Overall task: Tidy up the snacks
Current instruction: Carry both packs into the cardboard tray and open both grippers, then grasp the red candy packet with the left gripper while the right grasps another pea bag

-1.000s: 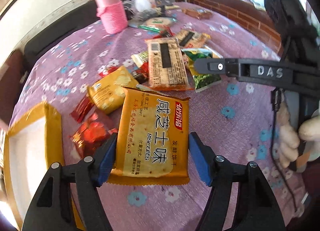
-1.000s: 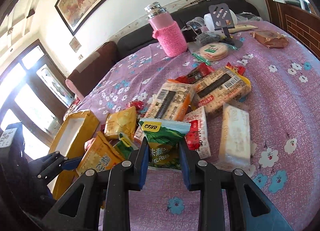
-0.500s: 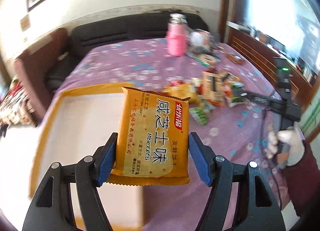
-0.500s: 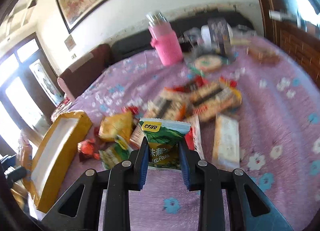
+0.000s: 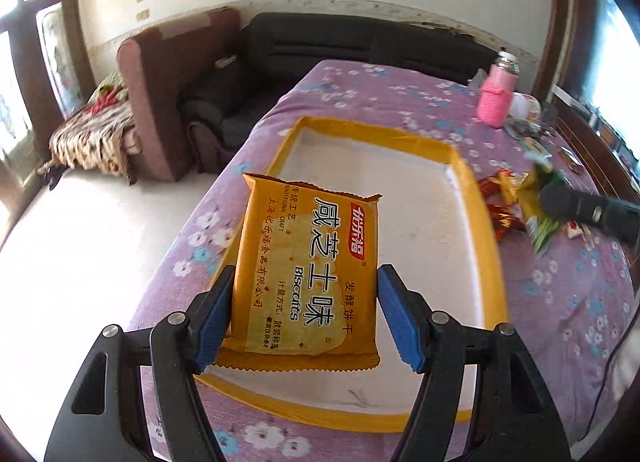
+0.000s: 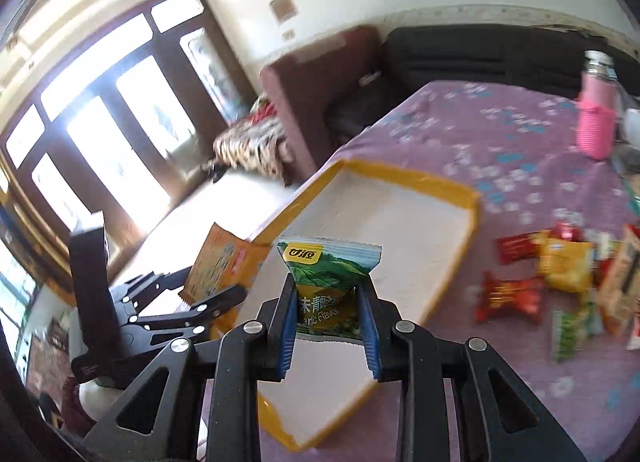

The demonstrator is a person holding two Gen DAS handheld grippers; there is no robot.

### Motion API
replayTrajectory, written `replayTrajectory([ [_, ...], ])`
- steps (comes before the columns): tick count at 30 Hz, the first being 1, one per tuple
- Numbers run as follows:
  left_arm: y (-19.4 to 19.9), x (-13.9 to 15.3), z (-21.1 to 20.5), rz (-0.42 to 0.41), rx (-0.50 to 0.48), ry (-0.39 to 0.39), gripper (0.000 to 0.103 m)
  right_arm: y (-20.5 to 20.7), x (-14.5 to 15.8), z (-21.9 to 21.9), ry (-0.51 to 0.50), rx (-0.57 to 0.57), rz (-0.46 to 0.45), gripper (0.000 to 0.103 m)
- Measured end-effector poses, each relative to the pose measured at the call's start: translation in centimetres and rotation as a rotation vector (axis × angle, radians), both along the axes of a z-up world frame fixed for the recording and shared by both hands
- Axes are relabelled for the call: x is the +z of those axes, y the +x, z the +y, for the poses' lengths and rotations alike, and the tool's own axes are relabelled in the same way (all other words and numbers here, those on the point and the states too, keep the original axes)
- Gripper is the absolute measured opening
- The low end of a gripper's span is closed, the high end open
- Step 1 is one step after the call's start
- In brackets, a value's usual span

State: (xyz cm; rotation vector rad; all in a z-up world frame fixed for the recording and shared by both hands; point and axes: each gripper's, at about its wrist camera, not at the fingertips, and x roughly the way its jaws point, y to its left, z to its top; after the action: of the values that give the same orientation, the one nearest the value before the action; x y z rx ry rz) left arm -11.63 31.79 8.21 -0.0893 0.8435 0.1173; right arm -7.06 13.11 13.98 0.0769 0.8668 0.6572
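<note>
both tools swung away from the snack pile (image 6: 560, 286) and now the biscuit pack (image 5: 308, 278) and green packet (image 6: 326, 290) hang over the yellow-rimmed tray (image 5: 486, 262)

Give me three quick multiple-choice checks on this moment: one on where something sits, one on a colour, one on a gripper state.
1. Where do the loose snacks lie relative to the tray?
A. inside it
B. on the cloth beside it
C. on the sofa

2. What colour is the tray's rim?
A. yellow
B. blue
C. black

3. What is the right gripper doing?
A. open and empty
B. shut on the green packet
C. shut on the pink bottle

Answers: 1 B, the wrappers sit on the purple cloth outside the rim. 2 A, a yellow border frames the white floor. 3 B, both blue pads press the packet's sides.
</note>
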Motion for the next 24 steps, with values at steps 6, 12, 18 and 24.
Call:
replayTrajectory([
  [6, 2.0, -2.2, 2.4, 0.061, 0.051, -0.107, 0.069, 0.9, -6.0, 5.6, -0.119, 0.016, 0.118, 0.028],
  [12, 0.4, -1.1, 4.7, 0.006, 0.082, -0.249, 0.069, 0.7, -8.2, 5.8, -0.097, -0.002, 0.190, 0.039],
  [18, -1.6, 0.8, 4.0, -0.073, 0.066, -0.308, 0.072, -0.6, -4.3, 0.4, -0.024, -0.060, 0.080, 0.052],
  [24, -0.8, 2.7, -0.9, -0.109, -0.052, -0.355, 0.075, 0.8, -2.8, -12.9, -0.066, -0.371, 0.008, 0.069],
])
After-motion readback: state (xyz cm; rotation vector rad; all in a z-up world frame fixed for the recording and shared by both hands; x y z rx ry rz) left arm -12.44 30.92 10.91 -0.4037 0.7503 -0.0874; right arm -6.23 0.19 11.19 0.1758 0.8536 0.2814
